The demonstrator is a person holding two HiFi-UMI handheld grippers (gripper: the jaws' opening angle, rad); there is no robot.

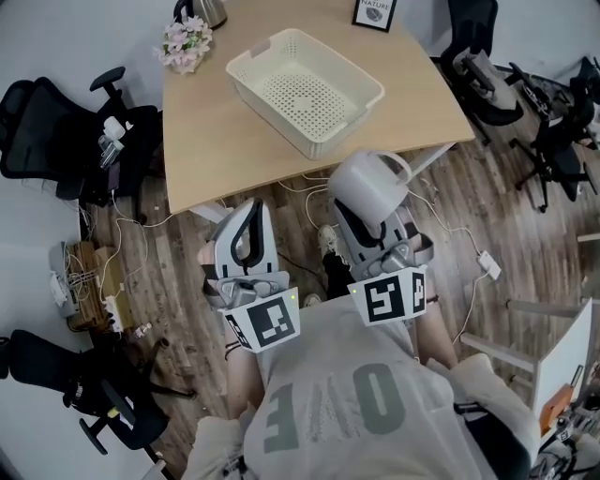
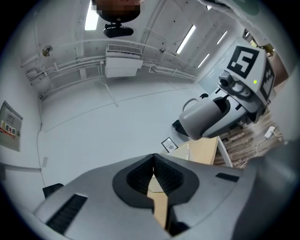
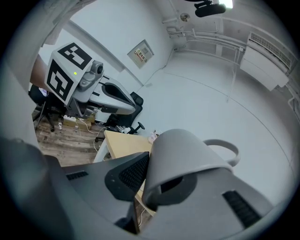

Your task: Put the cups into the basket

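A pale grey cup (image 1: pixel 368 187) with a loop handle is held in my right gripper (image 1: pixel 364 214), which is shut on its wall. In the right gripper view the cup (image 3: pixel 183 155) lies on its side between the jaws, handle to the right. My left gripper (image 1: pixel 249 216) is beside it, shut and with nothing in it; its pads (image 2: pixel 161 177) meet in the left gripper view. Both grippers hang over the floor, just short of the table's near edge. The white perforated basket (image 1: pixel 352 89) sits empty on the wooden table (image 1: pixel 206 141), ahead of the cup.
Flowers (image 1: pixel 186 42), a metal kettle (image 1: pixel 208 9) and a framed picture (image 1: pixel 373 13) stand along the table's far side. Office chairs (image 1: pixel 56 131) flank the table on both sides. Cables and a power strip (image 1: pixel 487 267) lie on the wooden floor.
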